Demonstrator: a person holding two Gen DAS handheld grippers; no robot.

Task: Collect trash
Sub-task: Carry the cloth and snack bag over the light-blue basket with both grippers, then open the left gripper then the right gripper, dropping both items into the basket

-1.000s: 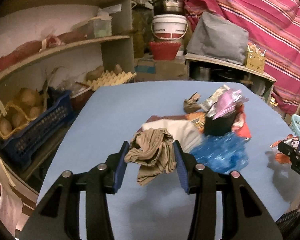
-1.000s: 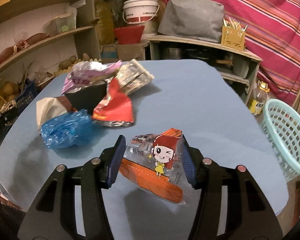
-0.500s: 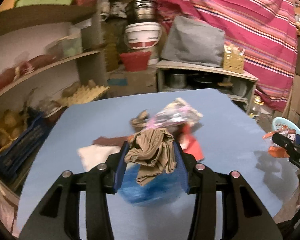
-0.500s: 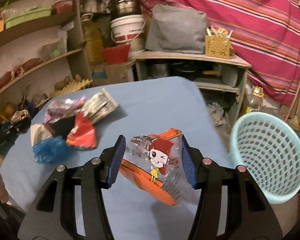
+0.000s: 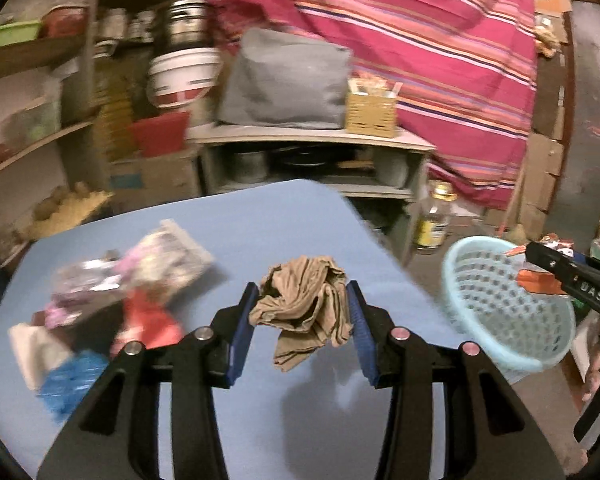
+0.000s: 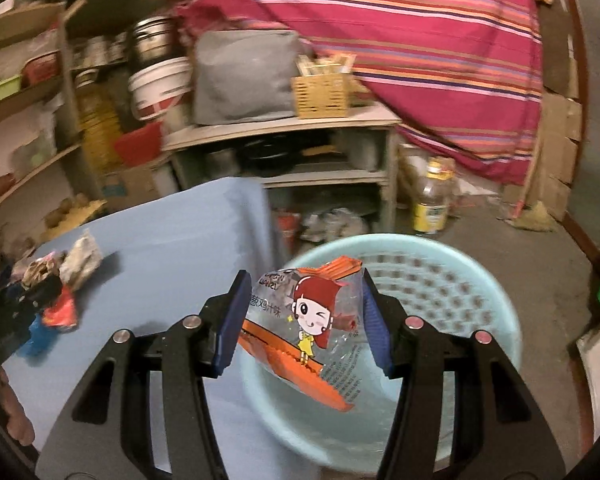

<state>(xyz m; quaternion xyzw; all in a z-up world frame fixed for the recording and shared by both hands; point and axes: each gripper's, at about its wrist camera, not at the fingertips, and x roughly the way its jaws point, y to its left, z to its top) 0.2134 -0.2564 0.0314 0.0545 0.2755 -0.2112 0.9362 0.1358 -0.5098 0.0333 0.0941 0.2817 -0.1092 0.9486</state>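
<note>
Your right gripper (image 6: 302,320) is clamped on a crinkly clear-and-orange plastic snack wrapper printed with a cartoon girl (image 6: 304,320), and it hangs right over the mouth of the pale blue perforated plastic basket (image 6: 480,280) standing on the floor beside the table. To finish well, bring the wrapper's trailing lower corner inside the rim before you part the fingers, since light film can flutter sideways. Your left gripper (image 5: 302,314) is clamped on a crumpled tan cloth-like wad (image 5: 304,308), soft and folded, above the smooth blue-covered table (image 5: 260,220), with the basket off to its right; carry it clear of the table edge first. More trash waits on the table: a glossy red wrapper (image 5: 148,316), a wrinkled blue plastic bag (image 5: 72,380), and silvery-pink foil packets (image 5: 140,268), blurred here.
</note>
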